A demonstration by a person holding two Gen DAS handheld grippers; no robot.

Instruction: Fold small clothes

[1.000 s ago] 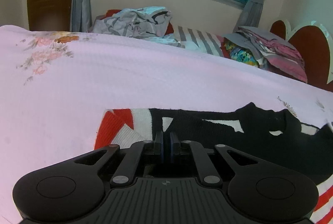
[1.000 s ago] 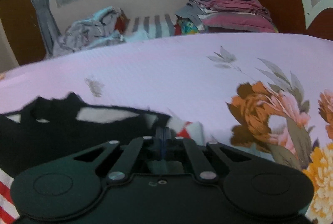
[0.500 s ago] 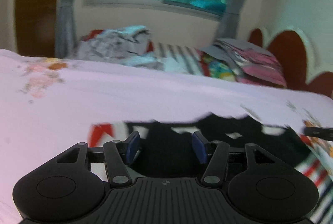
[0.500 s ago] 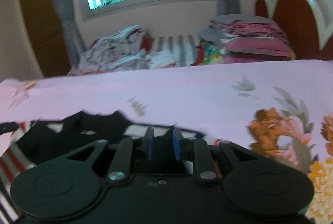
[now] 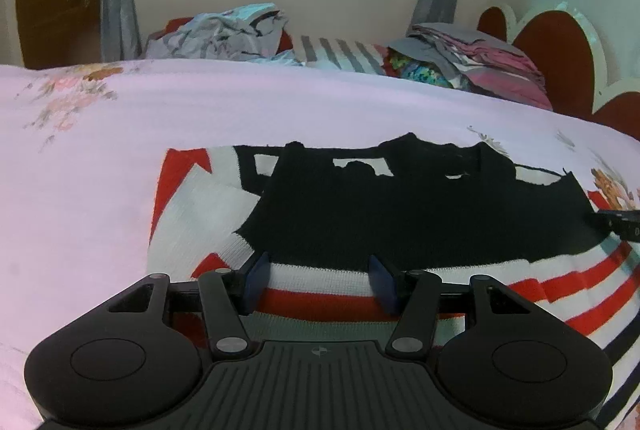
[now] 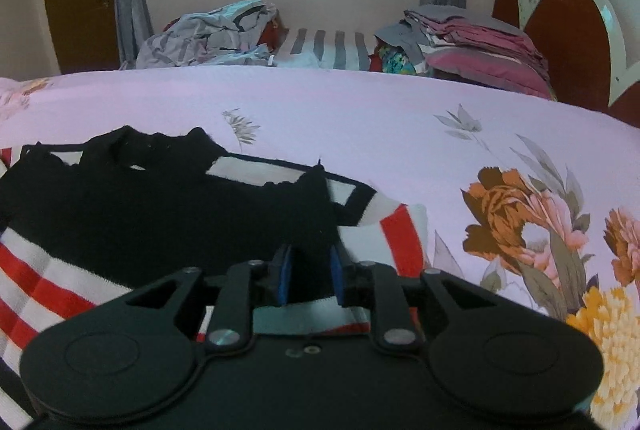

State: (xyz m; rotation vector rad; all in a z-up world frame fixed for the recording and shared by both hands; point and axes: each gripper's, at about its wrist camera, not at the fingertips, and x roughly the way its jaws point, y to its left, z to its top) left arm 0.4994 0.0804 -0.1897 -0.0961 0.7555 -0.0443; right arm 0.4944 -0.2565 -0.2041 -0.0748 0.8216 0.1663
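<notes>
Left wrist view: the left gripper point(image 5: 319, 280), clamped shut on the sweater point(image 5: 400, 214) a second ago, has just been opening; its jaws now stand wide apart above the striped hem, gripping nothing. The sweater lies folded on the floral bedsheet point(image 5: 120, 158).

Right wrist view: the right gripper point(image 6: 310, 276), shut before, has likewise parted its jaws slightly, free over the sweater's point(image 6: 160, 206) black edge.

One knitted sweater point(image 5: 400, 214) lies on one bed point(image 5: 280, 110). At the bed's far edge: one crumpled heap of clothes point(image 5: 224, 30), one folded stack point(image 5: 480, 62). Two hand-held grippers.
</notes>
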